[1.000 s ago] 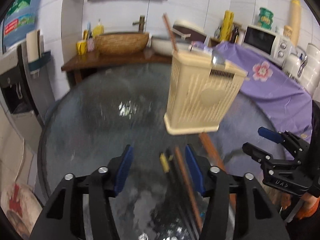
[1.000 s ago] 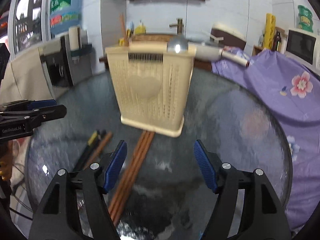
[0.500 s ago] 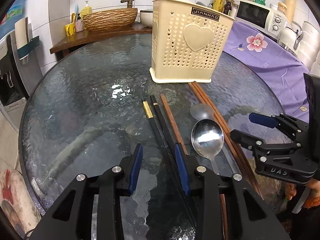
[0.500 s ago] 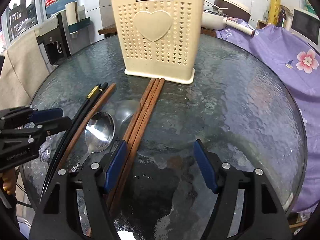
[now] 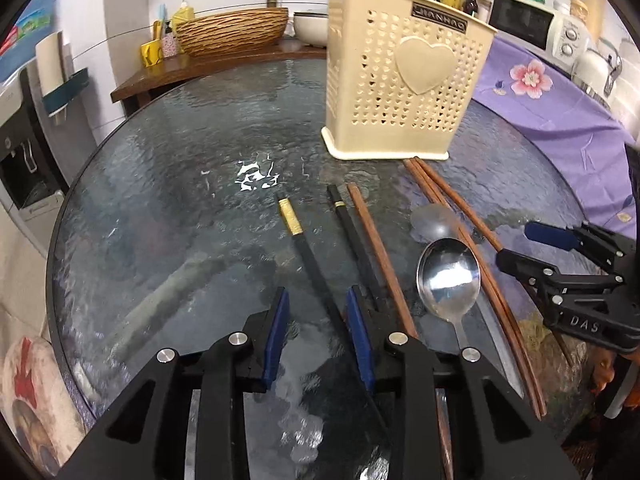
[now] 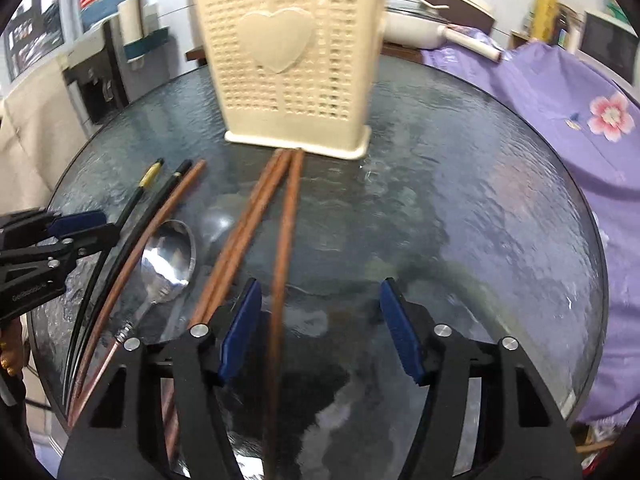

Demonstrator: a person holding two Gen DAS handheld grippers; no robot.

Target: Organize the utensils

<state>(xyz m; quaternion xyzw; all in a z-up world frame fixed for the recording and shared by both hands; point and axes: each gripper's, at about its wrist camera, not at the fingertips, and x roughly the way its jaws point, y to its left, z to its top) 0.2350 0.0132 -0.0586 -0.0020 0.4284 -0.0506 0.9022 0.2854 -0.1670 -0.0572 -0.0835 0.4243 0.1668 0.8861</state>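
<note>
Since half a second ago, both grippers have dropped closer to the round glass table (image 5: 160,184), and the black chopstick with the gold band (image 5: 308,252) has swung away from its black partner (image 5: 354,240), so it now runs between the left gripper's (image 5: 316,336) parted blue pads, which do not visibly touch it. The cream perforated utensil holder (image 5: 400,80), with a raised heart on its face, stands upright at 12 o'clock on the table, one brown stick poking from its top. From its base a bundle of brown chopsticks (image 6: 244,232) fans toward 6 o'clock. One loose brown chopstick (image 6: 284,240) lies just inside the left pad of the right gripper (image 6: 320,332), whose jaws are spread wide around it, gripping nothing. At about 9 o'clock in the right wrist view lies a steel spoon (image 6: 168,256), bowl up. Only the left wrist view shows the gold band sharply; the right wrist view is blurred and alone shows the table's bare right half.
</note>
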